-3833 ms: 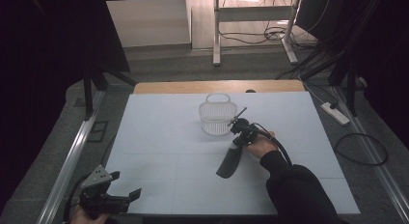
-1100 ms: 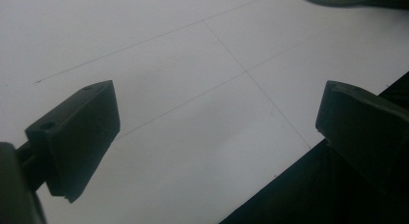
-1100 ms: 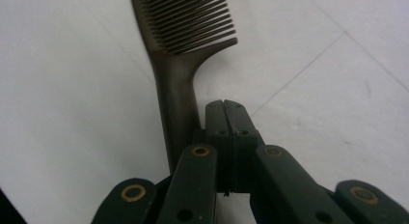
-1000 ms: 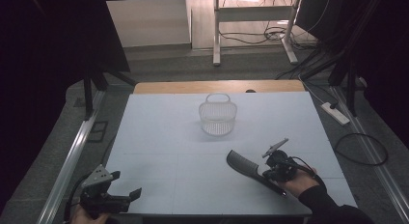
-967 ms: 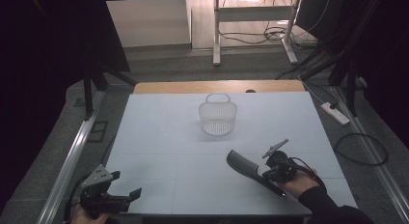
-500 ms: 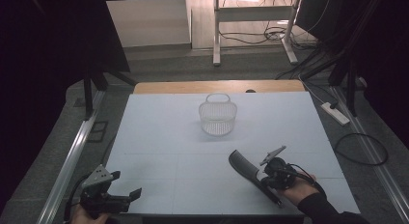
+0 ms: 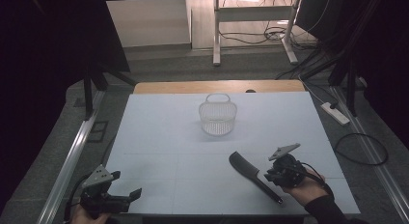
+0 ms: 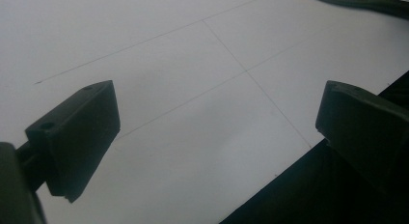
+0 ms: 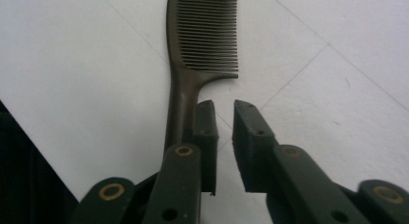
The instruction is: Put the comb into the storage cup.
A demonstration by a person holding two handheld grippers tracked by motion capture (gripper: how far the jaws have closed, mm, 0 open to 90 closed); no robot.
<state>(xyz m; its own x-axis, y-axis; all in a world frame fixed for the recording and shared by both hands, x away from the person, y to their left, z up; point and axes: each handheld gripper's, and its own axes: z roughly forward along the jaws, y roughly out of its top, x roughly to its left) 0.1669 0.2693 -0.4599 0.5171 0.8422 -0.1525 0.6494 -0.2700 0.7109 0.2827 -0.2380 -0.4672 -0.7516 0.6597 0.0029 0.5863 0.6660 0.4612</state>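
high view findings, left to right: left gripper [image 7: 129, 195] is held at the table's [image 7: 159, 137] near corner, jaws spread wide, nothing between. comb [image 7: 252, 173] is laid flat, long axis diagonal, just left of right gripper [image 7: 268, 175], whose jaws have just been opening and are narrowly parted, empty.

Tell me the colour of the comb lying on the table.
Dark brown, nearly black: the comb shows its colour best in the right gripper view.

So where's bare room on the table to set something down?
Free: the wide stretch between the basket and the left gripper, plus both far corners. Crowded only at the near right, where the comb lies beside the right gripper.
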